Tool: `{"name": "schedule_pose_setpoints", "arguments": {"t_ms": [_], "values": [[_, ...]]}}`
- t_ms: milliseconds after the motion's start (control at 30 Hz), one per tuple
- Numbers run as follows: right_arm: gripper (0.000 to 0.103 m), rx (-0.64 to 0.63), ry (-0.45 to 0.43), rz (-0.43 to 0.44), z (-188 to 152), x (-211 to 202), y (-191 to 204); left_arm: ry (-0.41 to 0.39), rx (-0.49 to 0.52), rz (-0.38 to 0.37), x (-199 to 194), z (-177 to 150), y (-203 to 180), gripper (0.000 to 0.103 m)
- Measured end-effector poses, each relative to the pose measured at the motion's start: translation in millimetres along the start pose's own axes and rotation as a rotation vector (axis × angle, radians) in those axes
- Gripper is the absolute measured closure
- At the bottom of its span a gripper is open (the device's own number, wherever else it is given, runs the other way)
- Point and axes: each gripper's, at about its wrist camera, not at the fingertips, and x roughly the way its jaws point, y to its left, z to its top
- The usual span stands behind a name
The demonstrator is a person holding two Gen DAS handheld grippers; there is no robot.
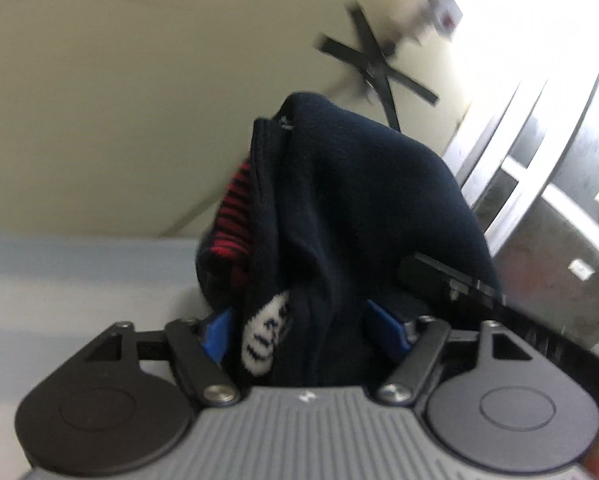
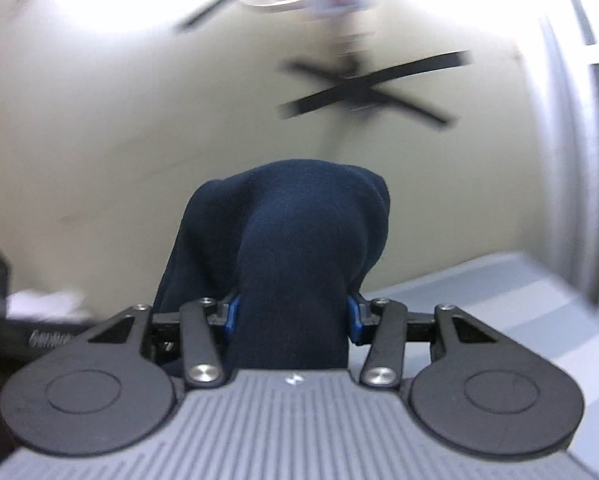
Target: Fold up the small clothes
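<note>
Both grippers are up off the bench, each carrying dark cloth. Left gripper (image 1: 299,332): jaws clamped on a bunched navy garment (image 1: 339,208), its blue pads (image 1: 215,336) pressing the fabric from both sides. Right gripper (image 2: 293,316): jaws clamped on navy cloth (image 2: 299,232) that humps up at 12 o'clock and drapes over the fingers. Can't tell whether it's one piece held at two ends or two pieces. Judgement: this is the lift-and-carry before a fold. To do it well, keep both grips firm, pull the hands apart until the fabric hangs flat, then lay it on the bench before creasing; a bundle this crumpled will fold lumpy. Only the left view shows the red-and-black striped part (image 1: 231,216) at 9 o'clock of the bundle and a white patch with dark marks (image 1: 263,336) low by the pads. Only the right view shows something white (image 2: 43,300) on the bench at 9 o'clock. A black cross of tape (image 2: 371,88) on the cream surface shows in both.
</note>
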Motion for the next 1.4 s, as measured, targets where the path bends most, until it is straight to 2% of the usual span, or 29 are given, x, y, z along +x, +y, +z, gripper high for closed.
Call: {"name": "schedule_pose_setpoints", "arguments": {"t_ms": [100, 133, 167, 200, 233, 267, 300, 333, 400, 500, 533, 567, 633, 700, 767, 867, 900, 967, 1100, 1233, 1400], "values": [[0.043, 0.019, 0.105, -0.135, -10.9, 43.4, -35.8, 0.054, 0.046, 0.076, 51.6, 0.1, -13.7, 0.030], [0.038, 0.031, 0.125, -0.181, -20.0, 53.9, -45.2, 0.076, 0.060, 0.106, 64.4, -4.4, -14.7, 0.030], [0.033, 0.054, 0.107, -0.200, -30.5, 57.8, -55.1, 0.095, 0.079, 0.132, 74.6, -11.2, -14.4, 0.030], [0.025, 0.115, 0.109, -0.171, -34.7, 57.2, -67.0, 0.105, 0.097, 0.149, 79.8, -17.4, -13.1, 0.028], [0.025, 0.181, 0.087, -0.140, -36.4, 52.8, -75.8, 0.105, 0.112, 0.152, 81.5, -24.4, -10.2, 0.024], [0.025, 0.208, 0.053, -0.134, -38.2, 47.9, -78.6, 0.093, 0.121, 0.150, 80.0, -31.0, -5.9, 0.014], [0.021, 0.209, 0.031, -0.133, -40.4, 44.8, -79.1, 0.093, 0.105, 0.154, 79.6, -32.4, -2.4, 0.011], [0.017, 0.205, 0.029, -0.141, -42.0, 44.1, -79.1, 0.094, 0.064, 0.133, 76.5, -31.0, 4.3, 0.011], [0.017, 0.197, 0.020, -0.168, -44.0, 41.2, -79.4, 0.083, 0.049, 0.144, 70.9, -30.4, 10.2, 0.010], [0.017, 0.174, -0.019, -0.233, -51.2, 21.1, -65.3, 0.065, 0.100, 0.176, 50.6, -40.2, 10.3, 0.009], [0.017, 0.189, -0.029, -0.236, -55.2, 10.1, -62.2, 0.061, 0.134, 0.204, 40.2, -47.0, 9.2, 0.004], [0.017, 0.220, -0.034, -0.223, -62.4, -2.5, -59.0, 0.063, 0.163, 0.234, 31.6, -51.6, 9.5, 0.000], [0.017, 0.276, -0.002, -0.157, -86.5, -27.6, -48.6, 0.068, 0.197, 0.273, 8.2, -65.7, 10.9, 0.000], [0.017, 0.295, 0.043, -0.127, -108.7, -55.4, -29.1, 0.062, 0.192, 0.281, -15.4, -80.2, 15.6, 0.000], [0.016, 0.305, 0.033, -0.093, -125.1, -76.3, -9.9, 0.059, 0.175, 0.308, -30.8, -91.4, 12.0, 0.000], [0.015, 0.316, 0.009, -0.107, -143.3, -103.2, 12.8, 0.012, 0.179, 0.362, -53.1, -96.3, 5.5, 0.000], [0.015, 0.328, 0.002, -0.114, -147.9, -108.6, 16.8, 0.023, 0.179, 0.370, -56.7, -101.7, 3.6, 0.000], [0.014, 0.350, -0.006, -0.130, -158.6, -122.9, 30.8, 0.058, 0.183, 0.360, -64.0, -110.0, -0.2, 0.000], [0.011, 0.322, 0.012, -0.153, -160.0, -140.7, 47.4, 0.010, 0.193, 0.392, -87.5, -123.7, -5.1, 0.000], [0.007, 0.317, 0.028, -0.166, -156.3, -139.0, 45.2, 0.019, 0.194, 0.376, -93.0, -127.8, -4.1, 0.000], [0.004, 0.363, 0.001, -0.190, -156.9, -146.1, 39.4, 0.000, 0.189, 0.353, -94.2, -130.6, -3.1, 0.000]]}}
